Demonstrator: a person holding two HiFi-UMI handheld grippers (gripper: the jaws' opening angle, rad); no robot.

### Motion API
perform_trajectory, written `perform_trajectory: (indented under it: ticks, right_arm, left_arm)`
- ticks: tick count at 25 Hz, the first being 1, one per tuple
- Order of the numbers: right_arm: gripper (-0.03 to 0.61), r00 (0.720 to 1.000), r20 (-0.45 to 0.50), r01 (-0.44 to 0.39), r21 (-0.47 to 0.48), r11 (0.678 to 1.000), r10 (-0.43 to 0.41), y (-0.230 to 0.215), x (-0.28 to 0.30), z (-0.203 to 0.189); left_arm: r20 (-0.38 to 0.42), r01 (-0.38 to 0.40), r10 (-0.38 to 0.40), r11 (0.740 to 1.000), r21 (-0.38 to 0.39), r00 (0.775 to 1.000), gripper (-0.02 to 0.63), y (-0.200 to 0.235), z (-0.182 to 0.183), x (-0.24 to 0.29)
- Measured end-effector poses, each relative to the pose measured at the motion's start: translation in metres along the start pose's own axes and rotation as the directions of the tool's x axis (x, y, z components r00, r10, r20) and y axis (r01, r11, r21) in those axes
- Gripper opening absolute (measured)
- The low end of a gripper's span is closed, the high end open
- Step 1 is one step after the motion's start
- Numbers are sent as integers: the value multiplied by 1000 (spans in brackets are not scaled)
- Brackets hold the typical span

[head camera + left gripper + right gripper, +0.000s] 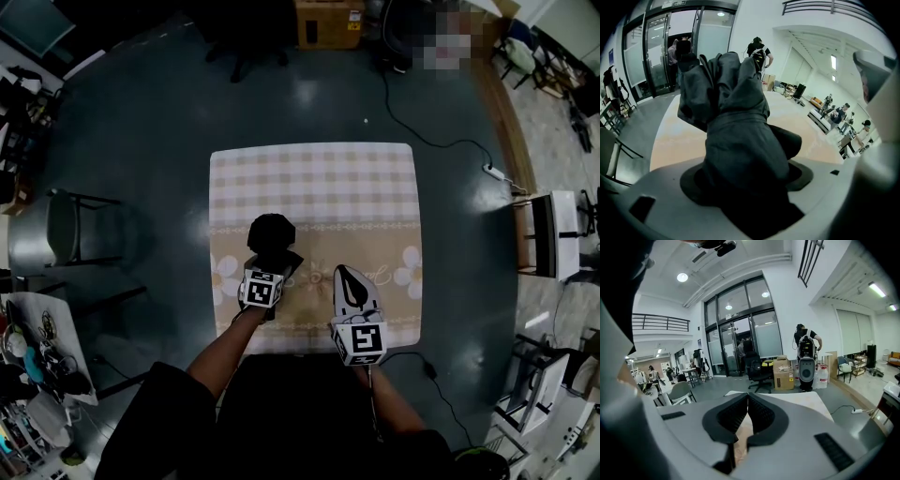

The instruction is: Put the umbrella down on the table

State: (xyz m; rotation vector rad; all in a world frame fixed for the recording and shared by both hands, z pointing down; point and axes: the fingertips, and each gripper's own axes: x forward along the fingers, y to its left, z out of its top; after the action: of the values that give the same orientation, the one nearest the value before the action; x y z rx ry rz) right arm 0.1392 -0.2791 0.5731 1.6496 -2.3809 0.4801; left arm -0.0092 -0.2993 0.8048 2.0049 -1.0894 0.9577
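One umbrella [271, 234], one counter [319, 178], one cardboard box [328, 21], and two grippers: left gripper [277, 259], right gripper [345, 273].

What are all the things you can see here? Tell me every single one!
Square table with beige checked, flowered cloth: one, beige and white, middle of the dark floor.
Black folded fabric umbrella: one, black, over the table's near left part.
Brown cardboard box: one, brown, on the floor beyond the table.
Grey chair: one, grey, left of the table.
White power strip with black cable: one, white, on the floor right of the table.
Left gripper: one, white, shut on the umbrella.
Right gripper: one, white with black pads, shut with nothing in it, over the table's near edge.
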Motion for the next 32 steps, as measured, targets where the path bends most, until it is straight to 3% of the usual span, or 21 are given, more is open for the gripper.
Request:
perform_trajectory:
  ticks: [3,13,25,29,32]
  right_arm:
    - [17,1000,-7,-11,3,1000,11,-20,-8,-2]
    - [17,998,-4,-61,27,998,61,-26,-8,2]
    - [17,1000,12,-22,44,999,22,-37,-3,11]
    - [17,1000,30,-5,35,999,3,-35,-8,17]
    - [17,999,34,8,29,1000,-9,-30,-18,18]
  left_arm:
    - [-39,-2,2,1000,6,999,357,-13,0,15]
    - [-159,-8,6,1000,-8,987,362,-5,-28,35]
    - [-184,23,-20,1000,13,983,388,-13,-29,37]
    - [-171,27,-25,1000,9,985,393,-12,-27,25]
    - [-118,28,-25,999,24,993,391,-15,-22,7]
